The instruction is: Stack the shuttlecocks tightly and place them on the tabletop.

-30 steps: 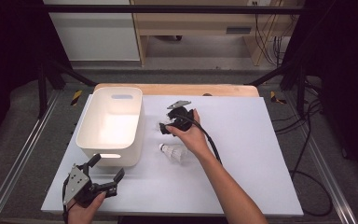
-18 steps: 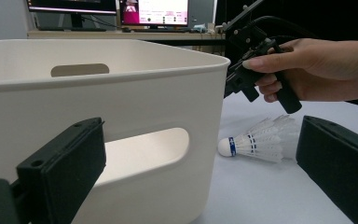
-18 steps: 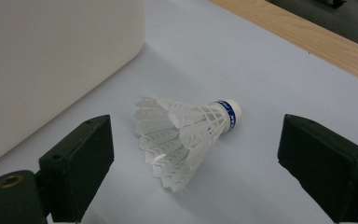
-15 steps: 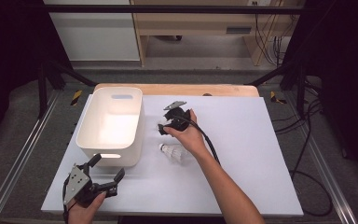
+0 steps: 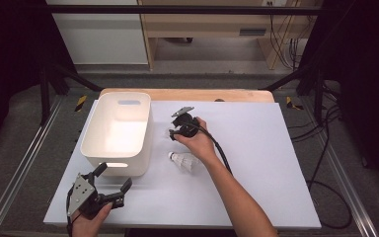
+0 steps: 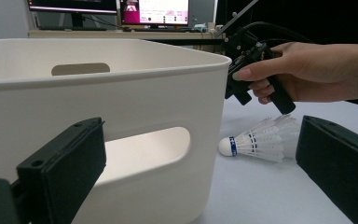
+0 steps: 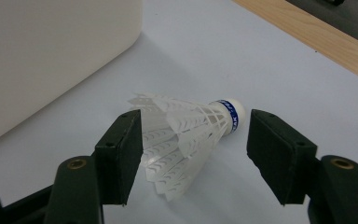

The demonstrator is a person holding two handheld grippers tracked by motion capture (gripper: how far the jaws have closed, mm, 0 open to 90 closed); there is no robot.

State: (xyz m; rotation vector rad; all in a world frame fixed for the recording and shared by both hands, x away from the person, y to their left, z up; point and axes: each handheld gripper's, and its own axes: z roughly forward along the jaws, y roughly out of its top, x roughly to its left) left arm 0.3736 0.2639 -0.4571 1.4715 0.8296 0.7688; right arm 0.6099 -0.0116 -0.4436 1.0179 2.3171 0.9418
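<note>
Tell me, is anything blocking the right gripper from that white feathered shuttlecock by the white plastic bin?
Nothing visible. The white feathered shuttlecock already lies between the right gripper's jaws, which have just been closing around it.

Layout on the table [image 5: 276, 163]

A bin [image 5: 118, 131] is set on the left half, one shuttlecock [image 5: 185, 162] is laid just right of its near corner, and a second shuttlecock [image 7: 186, 135] is placed farther back beside the bin's right wall, between the right gripper's [image 7: 193, 149] jaws.
</note>
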